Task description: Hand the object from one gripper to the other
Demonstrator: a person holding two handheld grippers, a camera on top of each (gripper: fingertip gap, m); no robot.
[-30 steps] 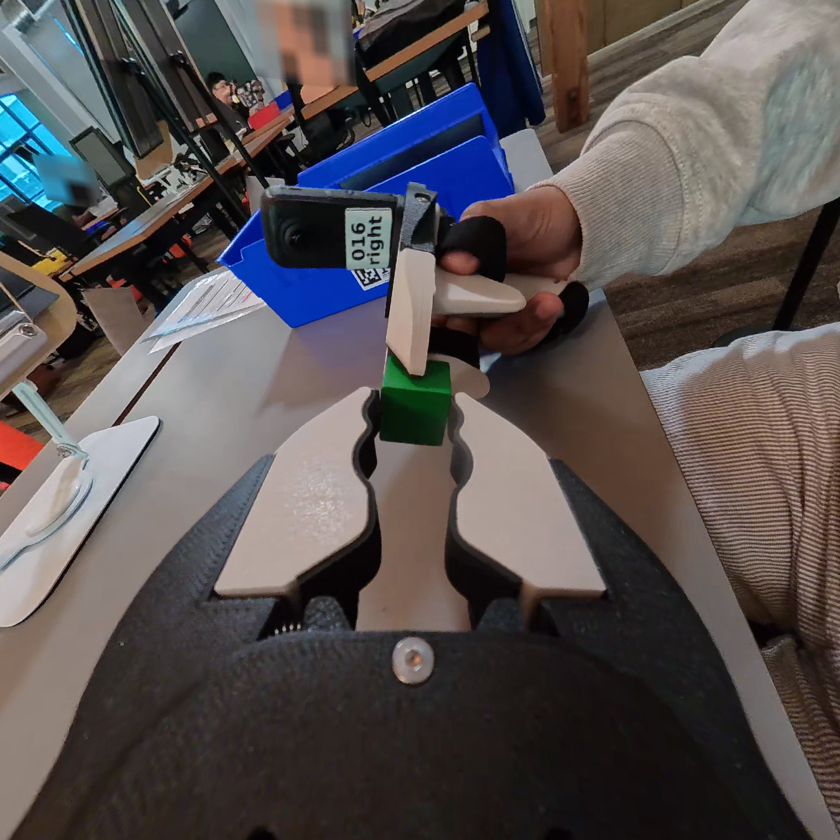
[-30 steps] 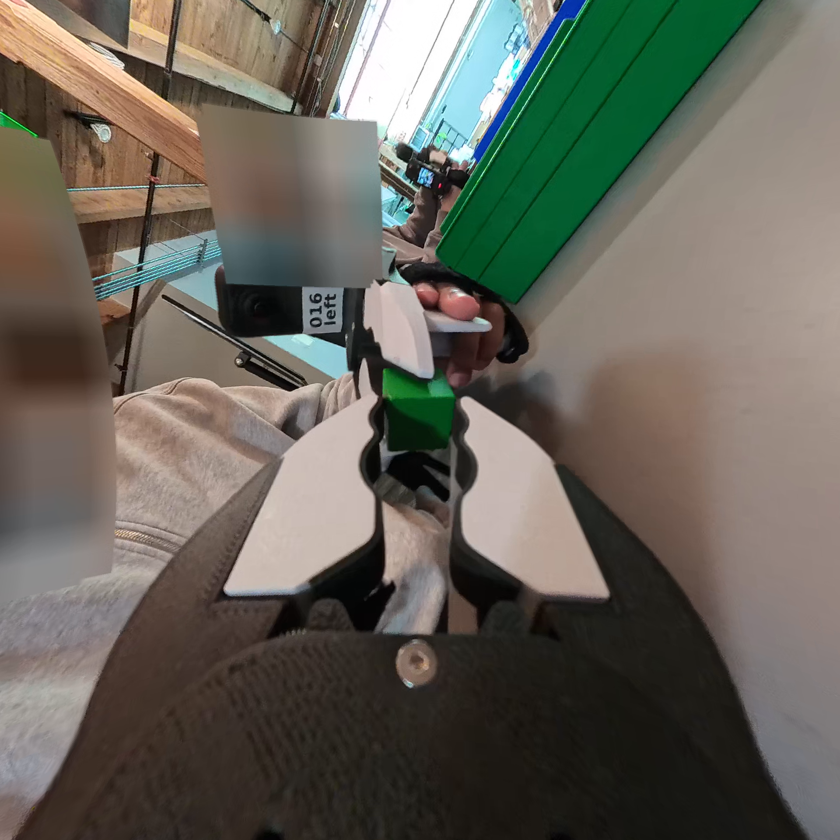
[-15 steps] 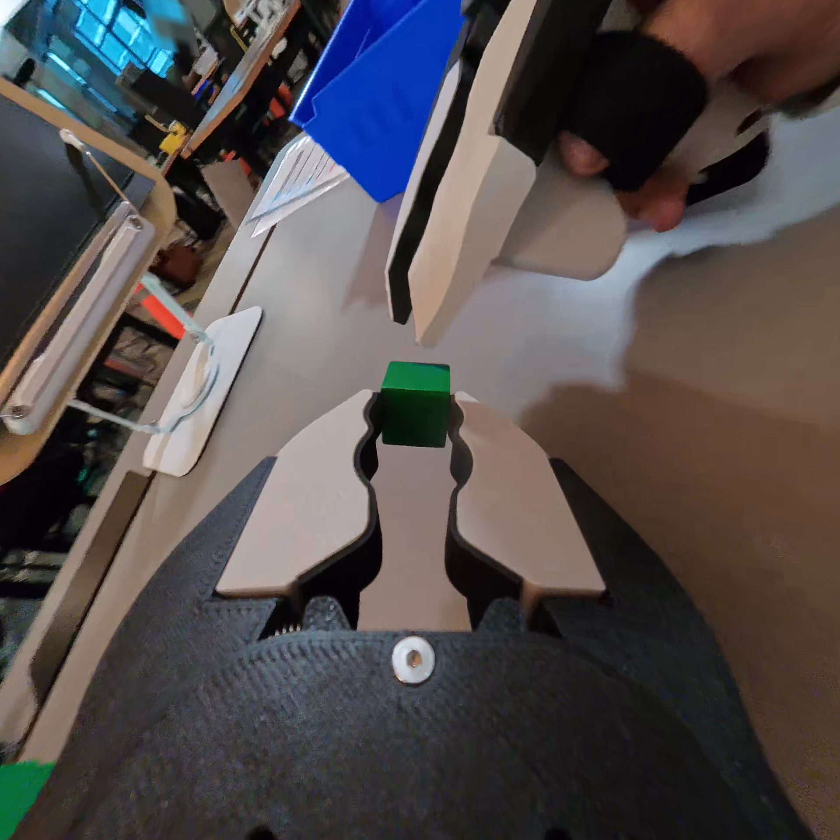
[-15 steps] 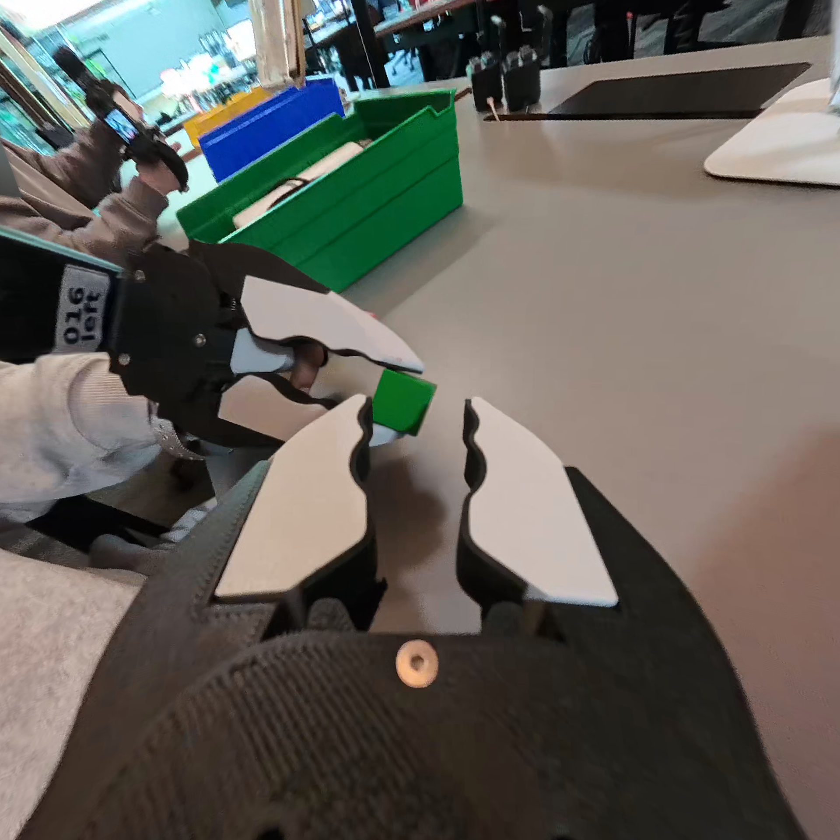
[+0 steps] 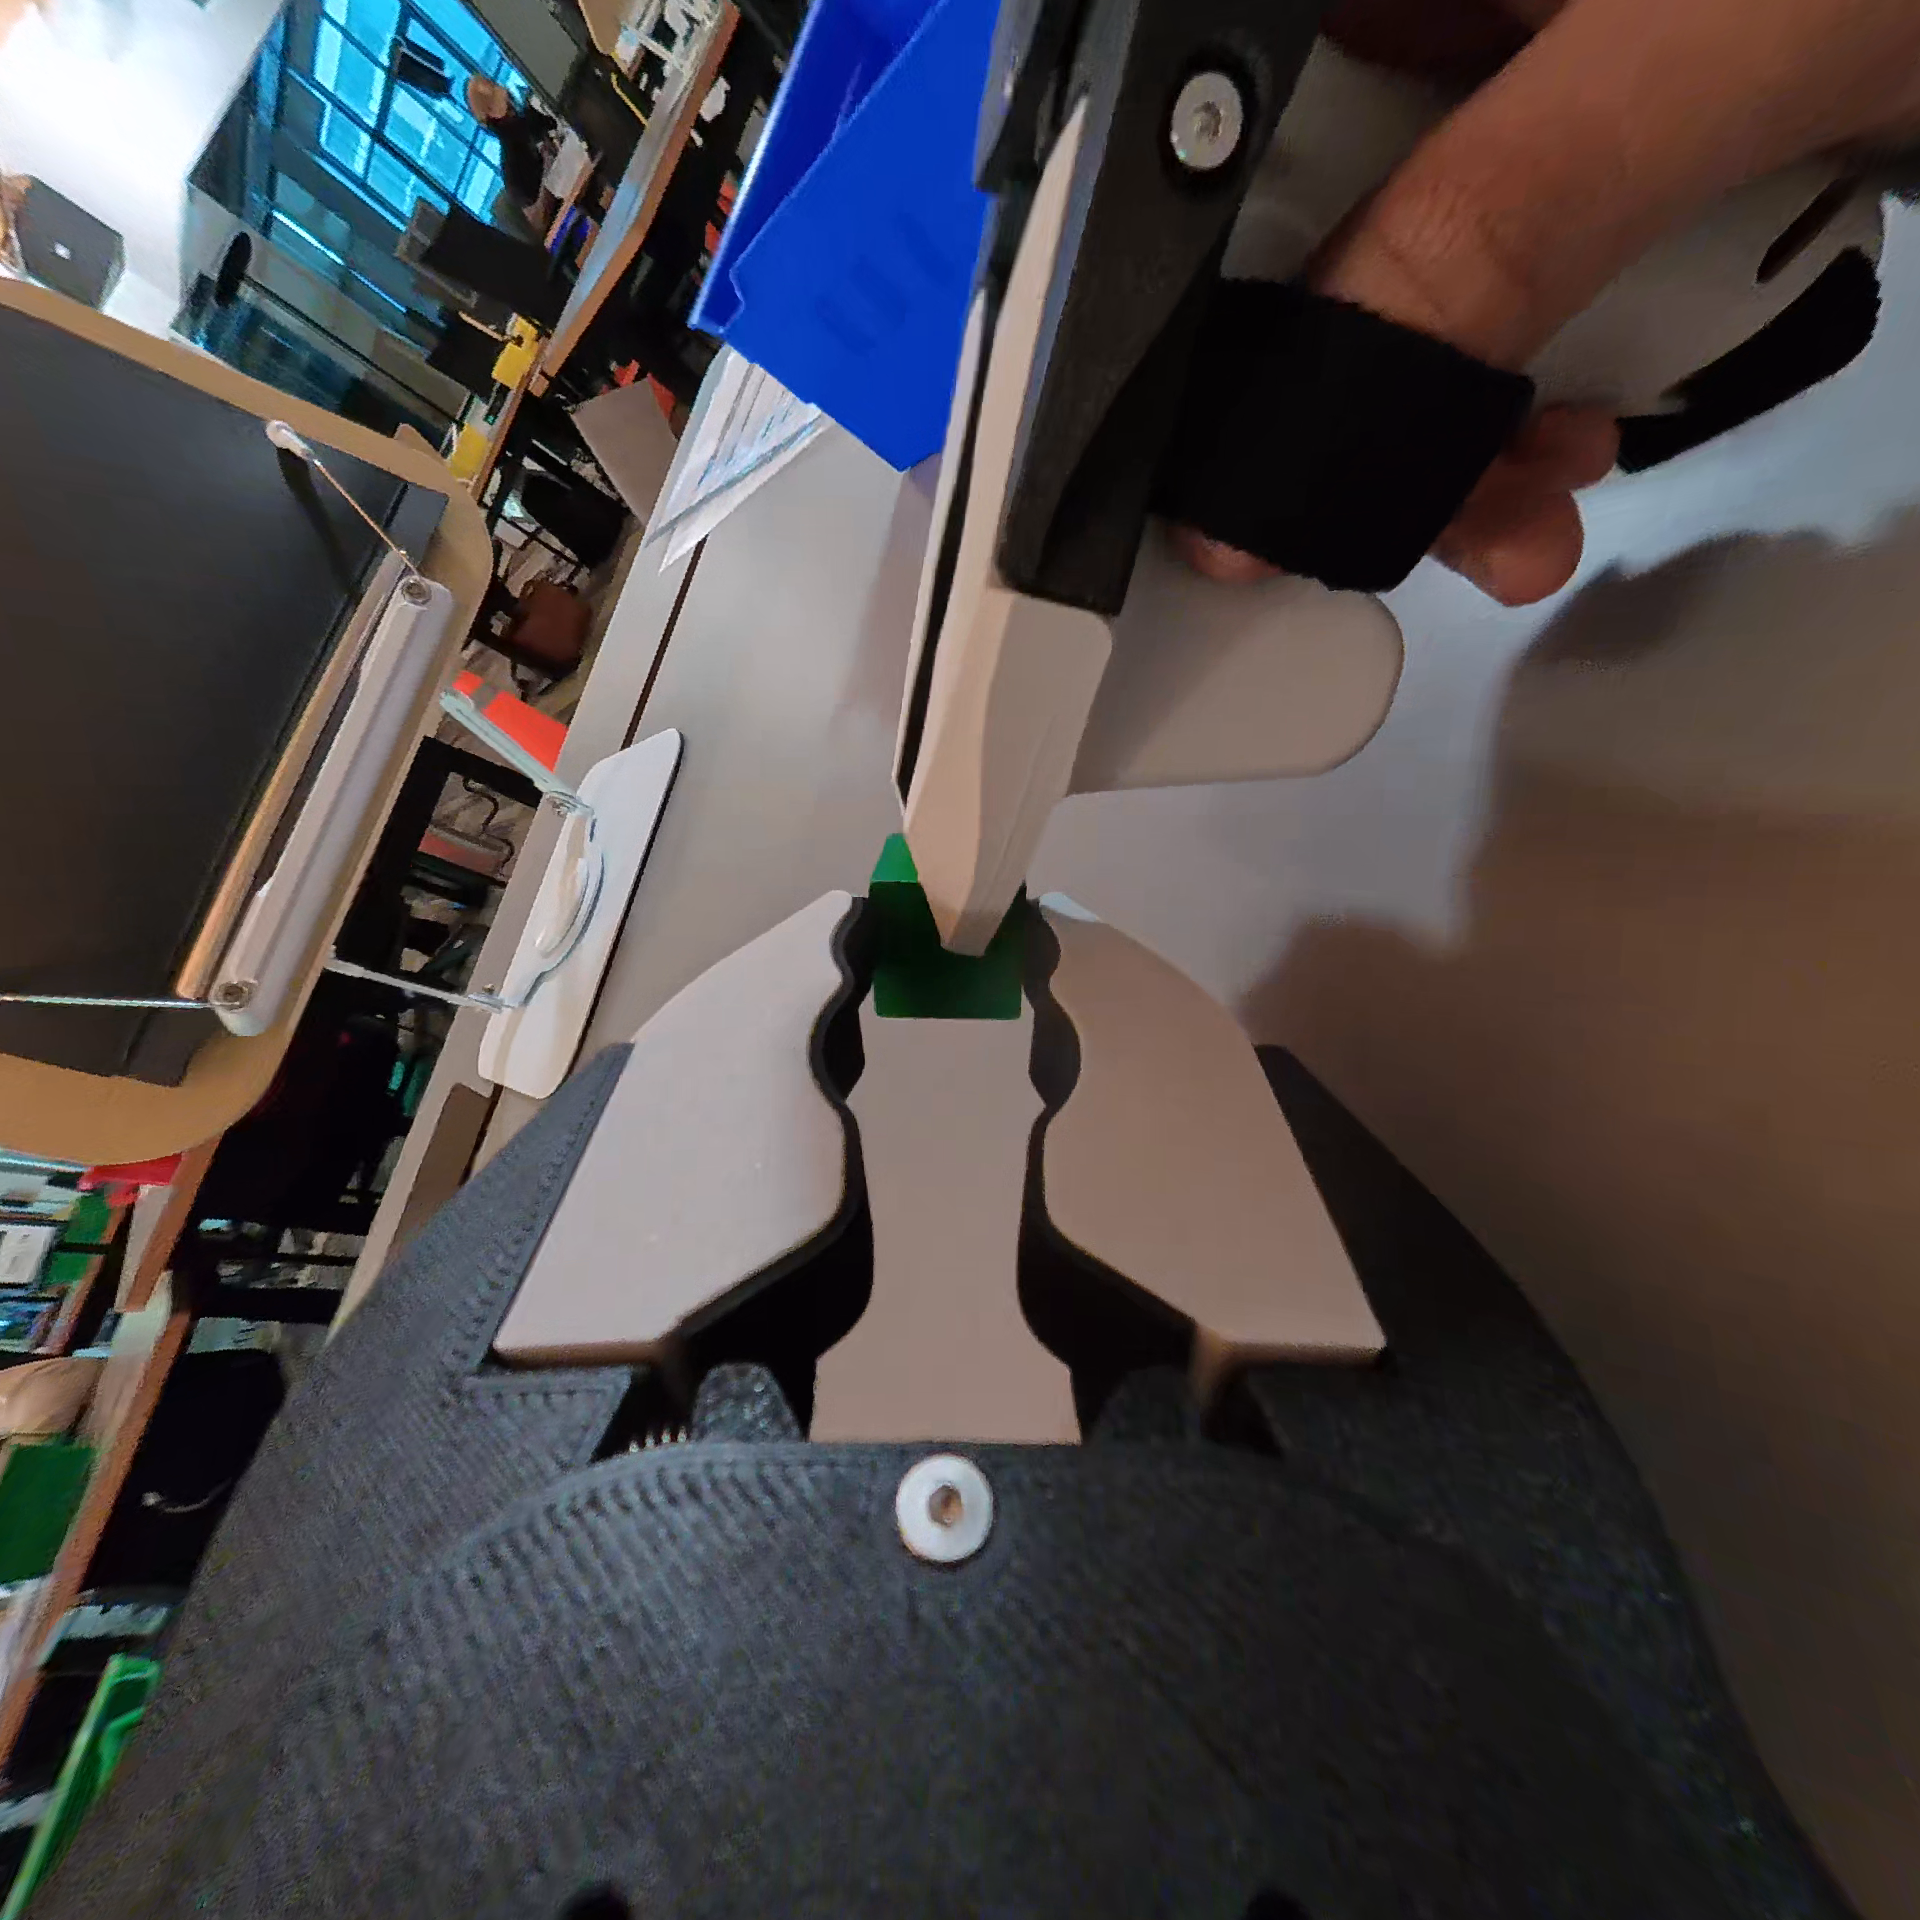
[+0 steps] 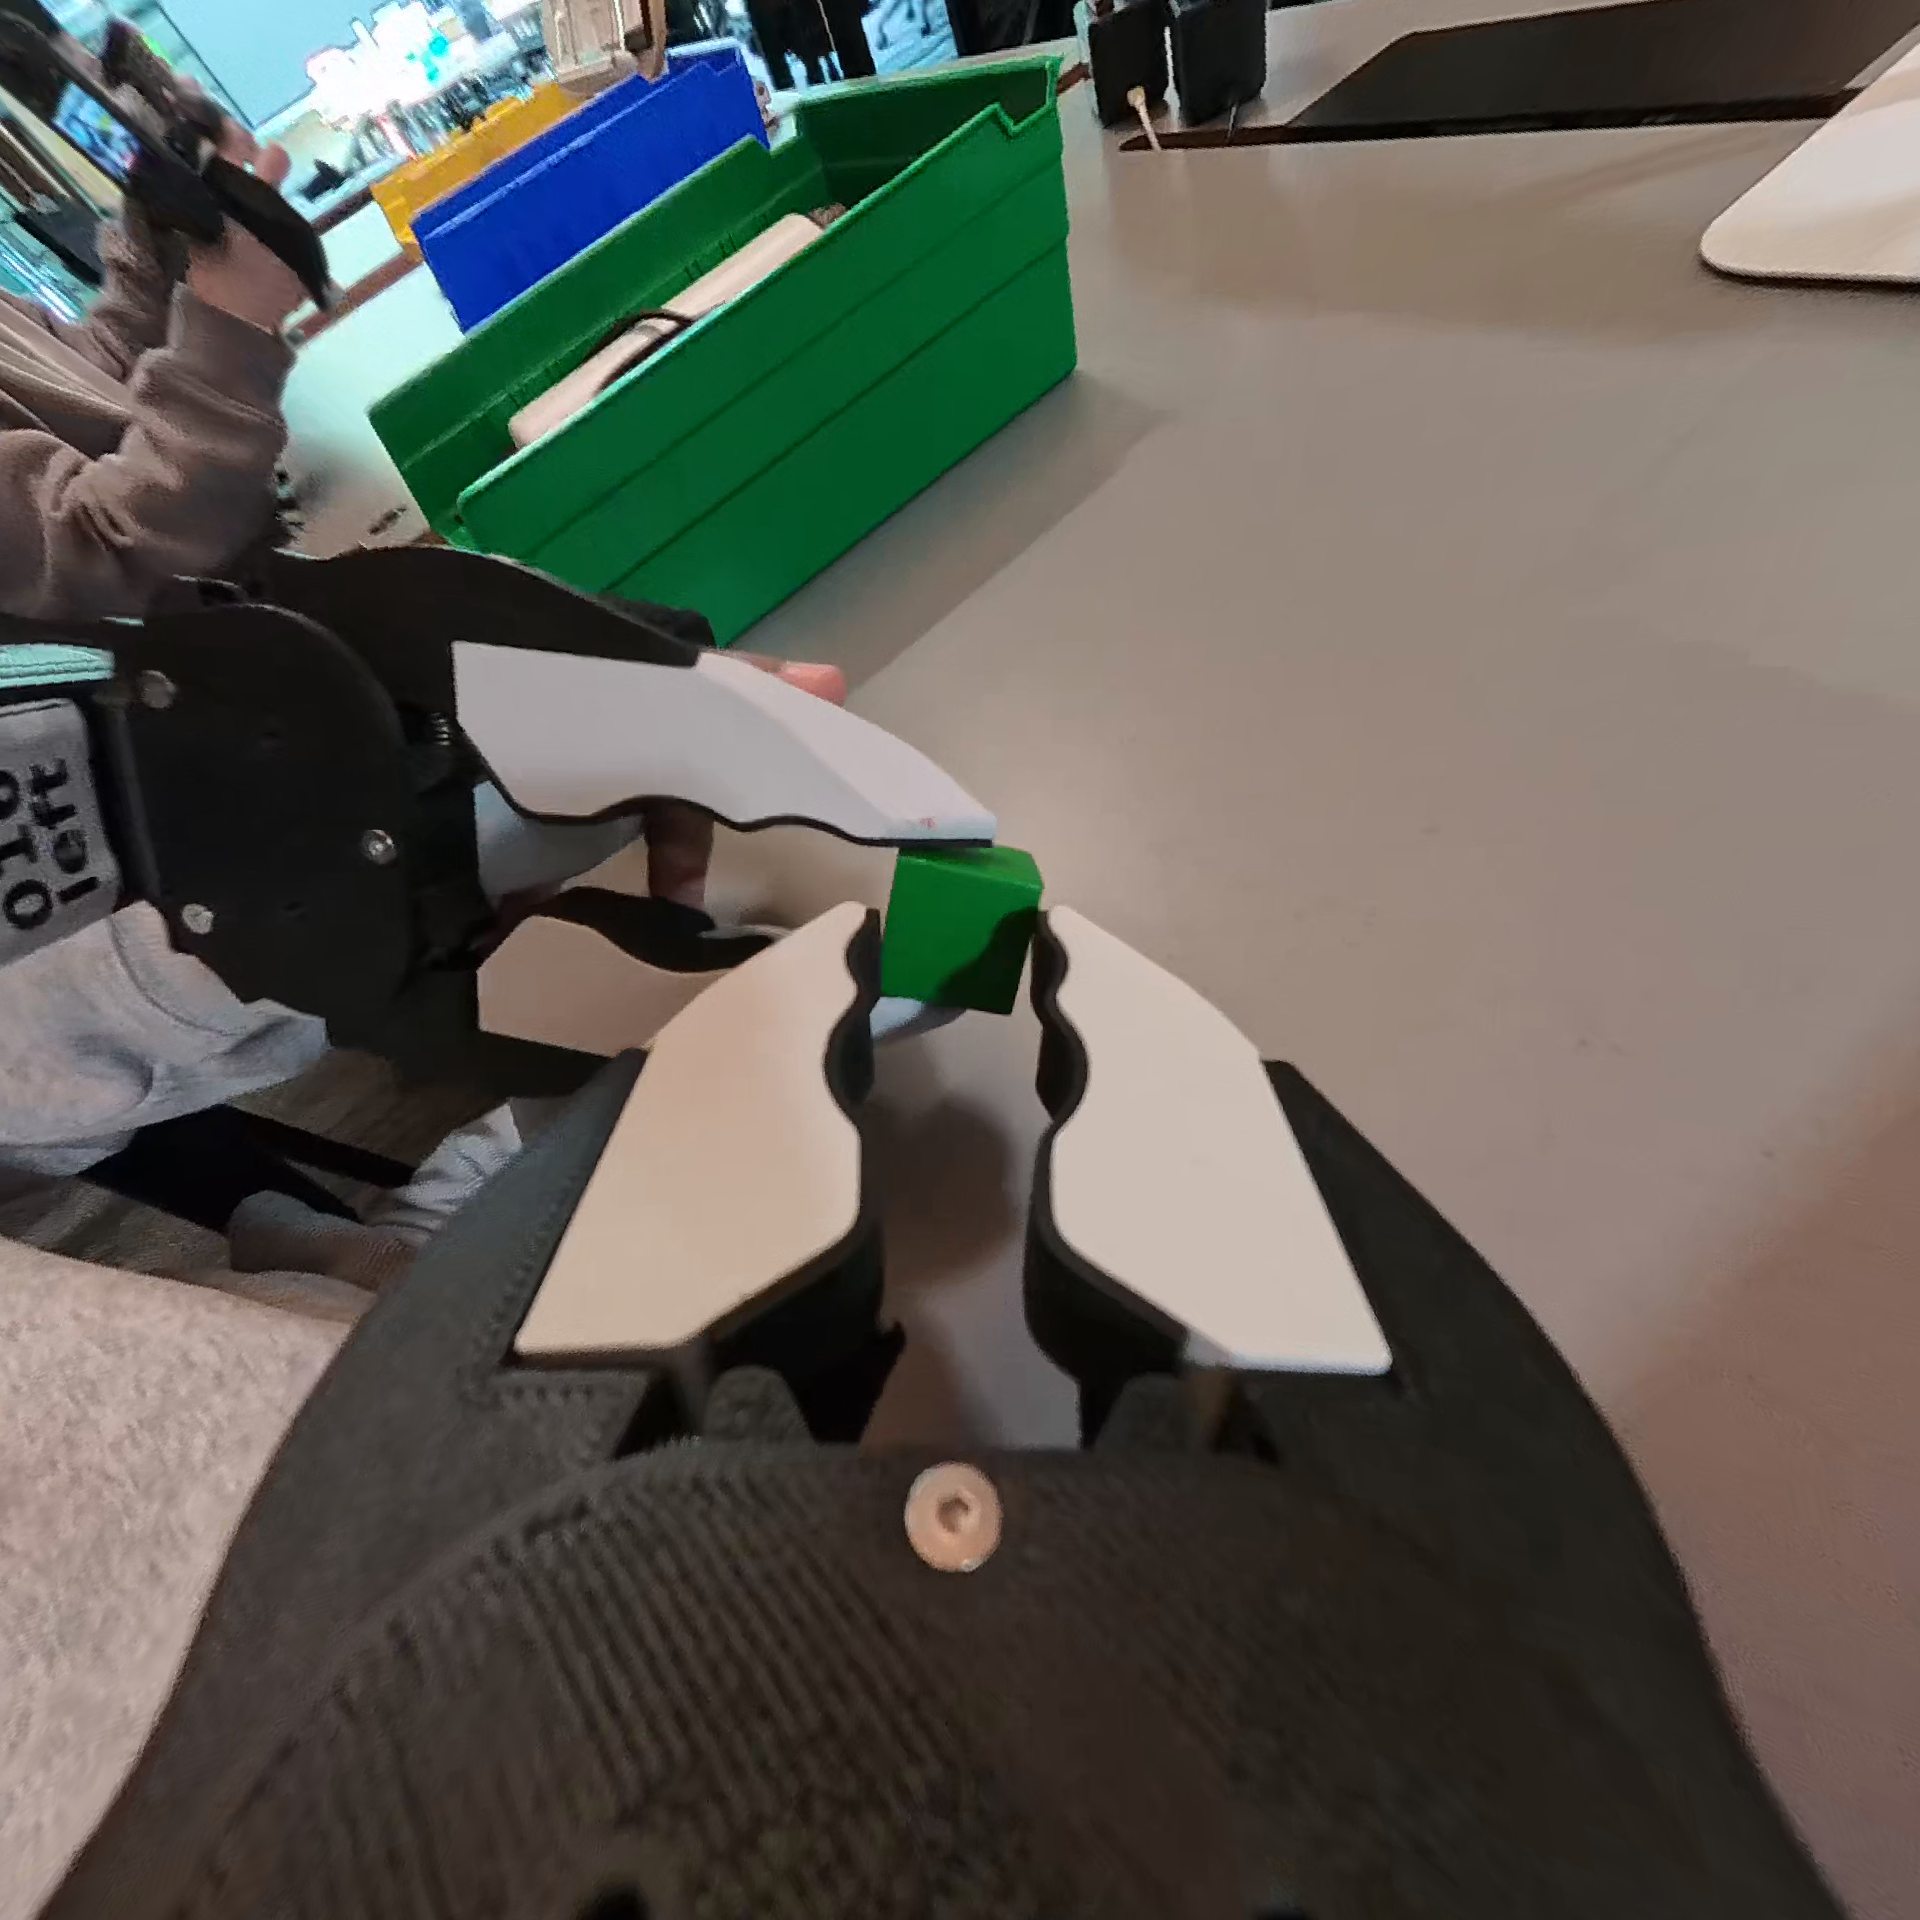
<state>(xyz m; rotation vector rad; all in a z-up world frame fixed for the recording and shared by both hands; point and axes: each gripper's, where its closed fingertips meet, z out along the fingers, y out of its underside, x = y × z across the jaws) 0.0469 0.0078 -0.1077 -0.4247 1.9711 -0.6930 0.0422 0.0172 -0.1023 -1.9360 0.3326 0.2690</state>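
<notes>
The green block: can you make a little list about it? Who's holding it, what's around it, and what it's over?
thing: green block
shape: small cube
held by: left gripper, shut on its sides
other gripper: right gripper, fingertips on both sides of the block, which fills the gap between them
crossing: the two grips are at right angles
underneath: grey table
nearby: green bin, blue bin
</notes>
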